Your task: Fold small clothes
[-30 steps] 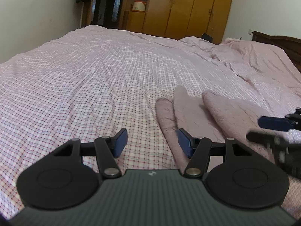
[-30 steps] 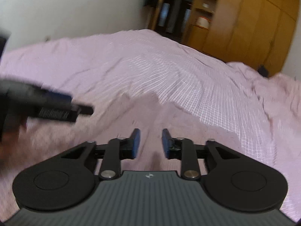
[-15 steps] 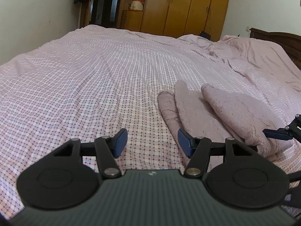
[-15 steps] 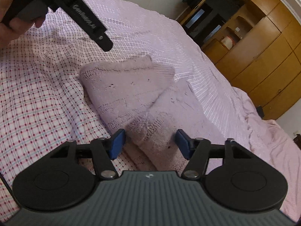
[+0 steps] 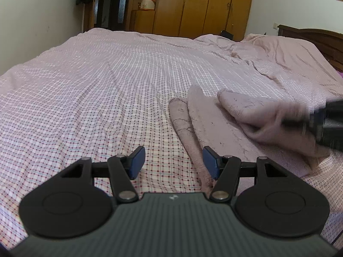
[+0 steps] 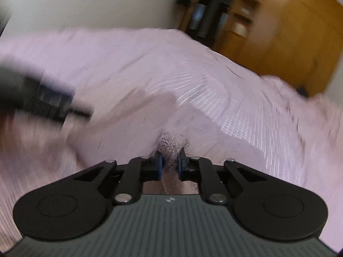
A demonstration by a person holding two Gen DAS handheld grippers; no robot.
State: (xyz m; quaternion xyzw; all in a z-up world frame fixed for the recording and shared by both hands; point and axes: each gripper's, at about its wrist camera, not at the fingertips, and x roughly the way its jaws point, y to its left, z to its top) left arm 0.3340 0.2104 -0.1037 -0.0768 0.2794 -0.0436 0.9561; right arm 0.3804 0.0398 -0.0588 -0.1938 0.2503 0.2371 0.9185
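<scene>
Left wrist view: a wide bed w/ a pink-and-white checked sheet point(image 5: 96, 98) fills the frame. The left gripper point(image 5: 172, 162) sits low in the foreground, its blue pads well apart and gripping nothing; only sheet shows between them. A small pinkish knitted garment point(image 5: 216, 128) lies on the sheet to the right of center, folded into overlapping layers, its near edge just beside the right-hand pad. At the far right edge the right gripper point(image 5: 325, 120) appears as a dark blur against the garment's top fold. Wooden wardrobes point(image 5: 205, 6) and a dark doorway stand at the back; a dark headboard is at far right.

Right wrist view: heavily motion-blurred. The right gripper point(image 6: 170, 167) is closing, w/ a bunched fold of the garment point(image 6: 171, 145) pinched between its blue pads. The left gripper point(image 6: 45, 98) is a dark smear at left, above the sheet point(image 6: 214, 81).
</scene>
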